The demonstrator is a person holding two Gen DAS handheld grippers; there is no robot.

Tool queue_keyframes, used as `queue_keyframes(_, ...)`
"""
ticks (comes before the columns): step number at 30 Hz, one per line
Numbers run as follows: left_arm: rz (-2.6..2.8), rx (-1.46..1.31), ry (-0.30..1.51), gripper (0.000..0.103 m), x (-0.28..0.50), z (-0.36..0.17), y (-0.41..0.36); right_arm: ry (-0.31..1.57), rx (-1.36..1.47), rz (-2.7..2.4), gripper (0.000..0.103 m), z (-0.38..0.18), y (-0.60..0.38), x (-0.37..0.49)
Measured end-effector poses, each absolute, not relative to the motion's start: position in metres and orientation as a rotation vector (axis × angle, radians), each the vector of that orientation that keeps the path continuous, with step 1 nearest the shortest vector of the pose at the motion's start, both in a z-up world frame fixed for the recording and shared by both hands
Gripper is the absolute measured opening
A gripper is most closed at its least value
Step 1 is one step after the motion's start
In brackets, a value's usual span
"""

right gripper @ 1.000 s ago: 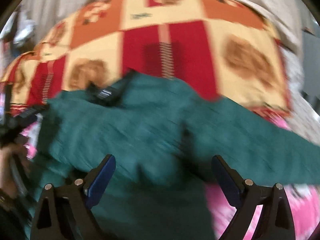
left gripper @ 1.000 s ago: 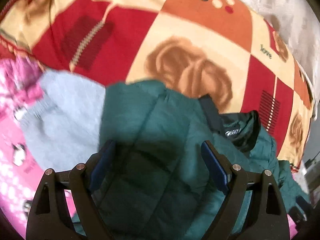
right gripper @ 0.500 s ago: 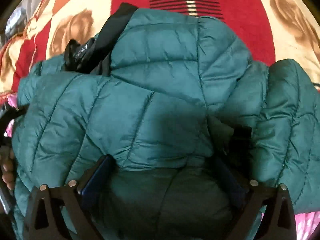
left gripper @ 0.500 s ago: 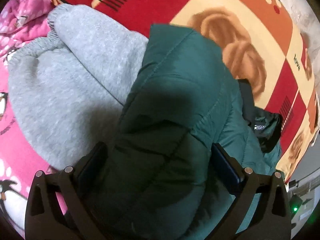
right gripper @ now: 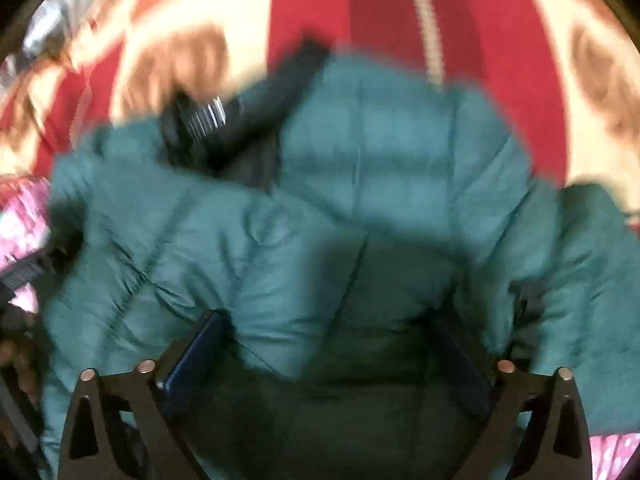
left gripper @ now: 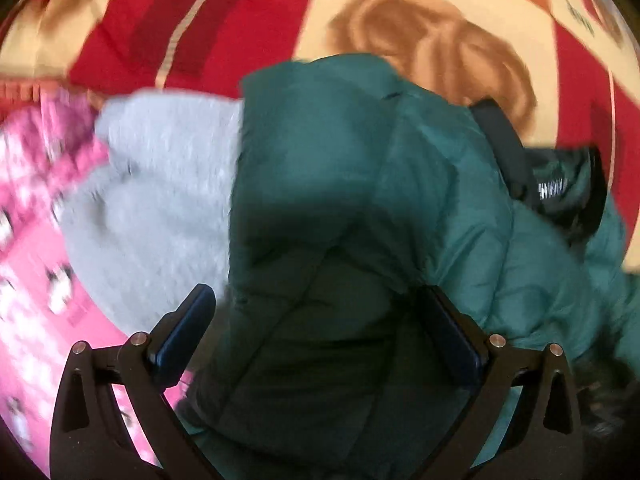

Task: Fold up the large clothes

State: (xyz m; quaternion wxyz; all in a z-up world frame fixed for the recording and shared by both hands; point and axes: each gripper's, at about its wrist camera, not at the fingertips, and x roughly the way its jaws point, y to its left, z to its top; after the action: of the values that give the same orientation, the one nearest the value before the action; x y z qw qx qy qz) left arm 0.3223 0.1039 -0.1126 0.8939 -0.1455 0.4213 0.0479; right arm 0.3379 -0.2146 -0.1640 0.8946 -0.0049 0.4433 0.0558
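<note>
A dark green quilted puffer jacket [left gripper: 352, 184] lies on the bed, bunched and partly folded; its black collar with a white label [left gripper: 560, 192] is at the right. My left gripper [left gripper: 316, 320] is open, its jaws wide apart over the jacket's left part. In the right wrist view the jacket [right gripper: 380, 168] fills the middle, blurred, collar [right gripper: 224, 120] at upper left. My right gripper [right gripper: 324, 344] is open, with jacket fabric bulging between its jaws.
A grey fleece garment [left gripper: 160, 184] lies left of the jacket. A pink patterned sheet [left gripper: 32, 248] is at the far left. A red, cream and orange patterned blanket [left gripper: 420, 40] covers the bed beyond; it also shows in the right wrist view [right gripper: 400, 12].
Both grippers pressed down close onto the jacket half a second ago and have now lifted back a little. Both stay open. Both views are blurred with motion.
</note>
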Motion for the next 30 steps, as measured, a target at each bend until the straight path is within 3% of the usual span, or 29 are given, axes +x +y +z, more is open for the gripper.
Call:
queue_keyframes(3, 0.055, -0.485, 0.912, 0.103, 0.325, -0.128, 0.123, 0.904, 0.029, 0.133, 0.103, -0.163, -0.213, 0.341)
queue_keyframes(11, 0.022, -0.613, 0.898, 0.103, 0.316, -0.133, 0.140, 0.800, -0.027, 0.087, 0.100, -0.131, -0.187, 0.319)
queue_keyframes(15, 0.117, -0.422, 0.863, 0.102, 0.307, -0.108, 0.127, 0.812, -0.052, 0.151, 0.100, -0.124, -0.155, 0.307)
queue_keyframes(20, 0.076, -0.164, 0.701, 0.102, 0.279, -0.062, 0.078, 0.997, -0.062, 0.163, 0.102, -0.162, -0.156, 0.318)
queue_keyframes(22, -0.004, -0.174, 0.705, 0.103, 0.272, -0.061, 0.062, 0.986, -0.009, 0.159, 0.102, -0.157, -0.159, 0.319)
queue_keyframes(25, -0.064, -0.179, 0.879, 0.102, 0.283, -0.092, 0.046, 0.915, -0.002, 0.097, 0.098, -0.130, -0.162, 0.310)
queue_keyframes(30, -0.041, -0.164, 0.868, 0.102, 0.278, -0.082, 0.042, 0.742, 0.028, -0.155, 0.098, -0.080, -0.236, 0.268)
